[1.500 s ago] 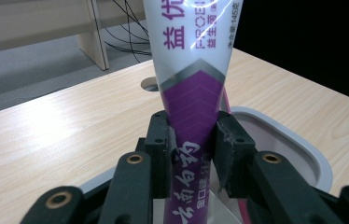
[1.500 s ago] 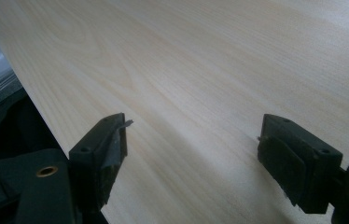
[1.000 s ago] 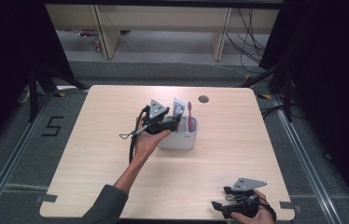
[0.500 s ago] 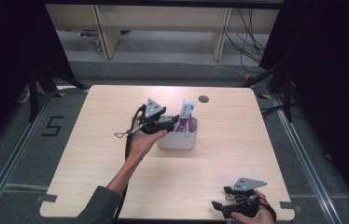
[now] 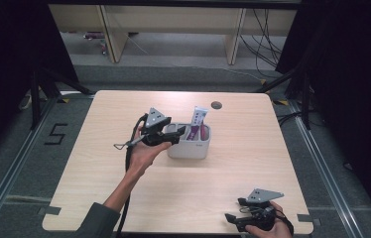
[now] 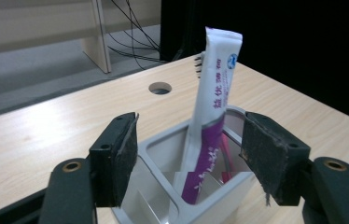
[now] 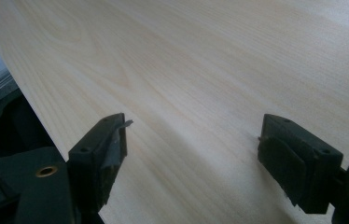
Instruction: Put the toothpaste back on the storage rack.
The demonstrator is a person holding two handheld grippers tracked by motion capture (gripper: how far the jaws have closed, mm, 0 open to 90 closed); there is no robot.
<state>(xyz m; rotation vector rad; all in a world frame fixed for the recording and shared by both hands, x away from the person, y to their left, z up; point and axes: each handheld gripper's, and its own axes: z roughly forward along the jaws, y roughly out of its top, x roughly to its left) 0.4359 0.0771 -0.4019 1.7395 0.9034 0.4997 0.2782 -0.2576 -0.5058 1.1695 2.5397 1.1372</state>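
Observation:
A grey compartment box (image 5: 193, 148) stands in the middle of the wooden table (image 5: 263, 144). A white and purple toothpaste tube (image 5: 199, 119) leans upright in it beside a pink toothbrush (image 5: 204, 134). My left gripper (image 5: 177, 135) hovers at the box's left rim. Its jaws have just been opening, and the pads (image 6: 121, 154) stand clear of the tube (image 6: 214, 107), which rises beyond them in the box (image 6: 163, 154). Dark bristles (image 6: 198, 65) peek from behind the tube. Low at the front right corner, my right gripper (image 5: 233, 219) is open over bare wood (image 7: 191, 149).
A round cable hole (image 5: 216, 105) lies near the far edge, behind the box. Shelf legs (image 5: 110, 34) and cables sit on the floor beyond the table. Dark curtains flank both sides. The table's edge (image 7: 18, 88) runs close to my right gripper.
My left gripper has drawn back to the left from over the box, and its jaws have spread. The tube stays standing in the box. The right gripper has not moved.

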